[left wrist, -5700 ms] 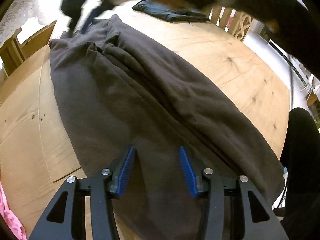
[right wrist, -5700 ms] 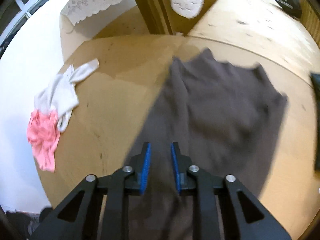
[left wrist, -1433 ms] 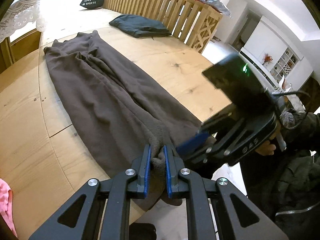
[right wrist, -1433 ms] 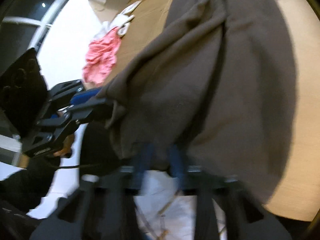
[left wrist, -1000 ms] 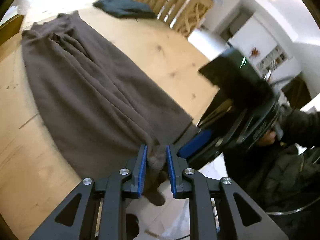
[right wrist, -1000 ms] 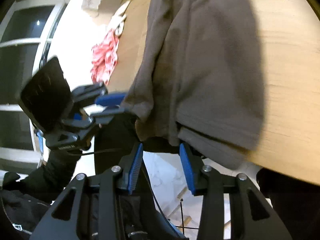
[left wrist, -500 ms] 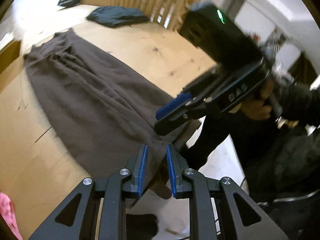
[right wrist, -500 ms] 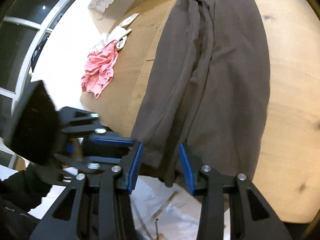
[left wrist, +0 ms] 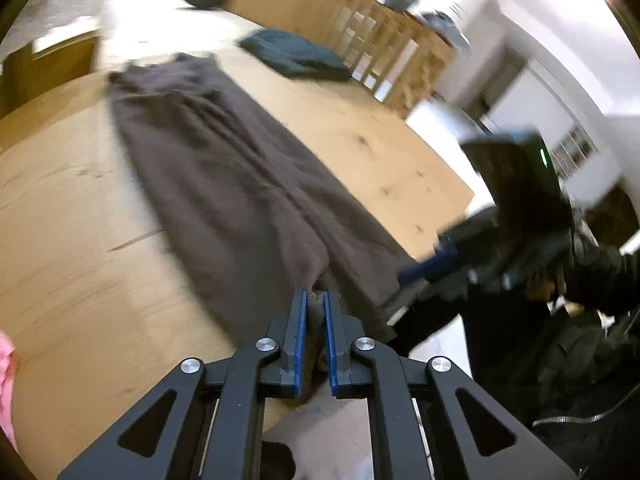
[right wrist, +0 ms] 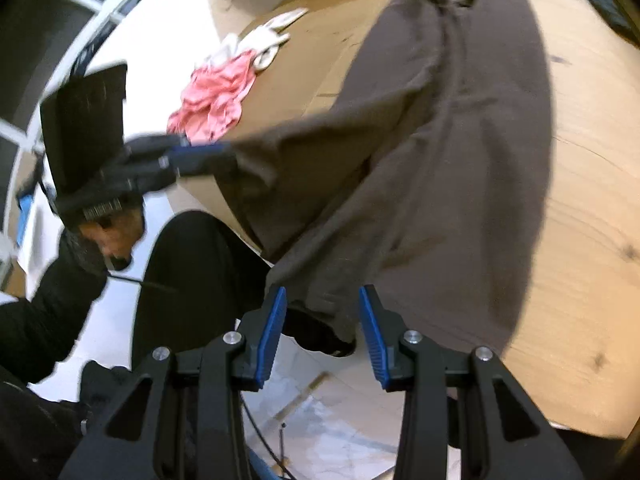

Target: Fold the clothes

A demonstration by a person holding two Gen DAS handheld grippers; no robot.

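Long dark brown trousers (left wrist: 224, 184) lie stretched along the wooden table (left wrist: 72, 216), cuffs hanging at the near edge. My left gripper (left wrist: 315, 300) is shut on one cuff and holds it up off the table edge; it also shows in the right wrist view (right wrist: 200, 158) pulling that leg sideways. My right gripper (right wrist: 322, 304) is open, its blue pads on either side of the other cuff (right wrist: 328, 304) at the table edge without closing on it. It also shows blurred in the left wrist view (left wrist: 432, 268).
A pink garment (right wrist: 216, 100) and a white one (right wrist: 264, 42) lie near the table's left edge. A folded dark garment (left wrist: 292, 54) lies at the far end by a wooden railing (left wrist: 360, 24). The person's dark legs (right wrist: 192, 276) stand below the table edge.
My left gripper has lifted its cuff and pulled it away from the other leg. My right gripper stays open and has moved closer around the second cuff.
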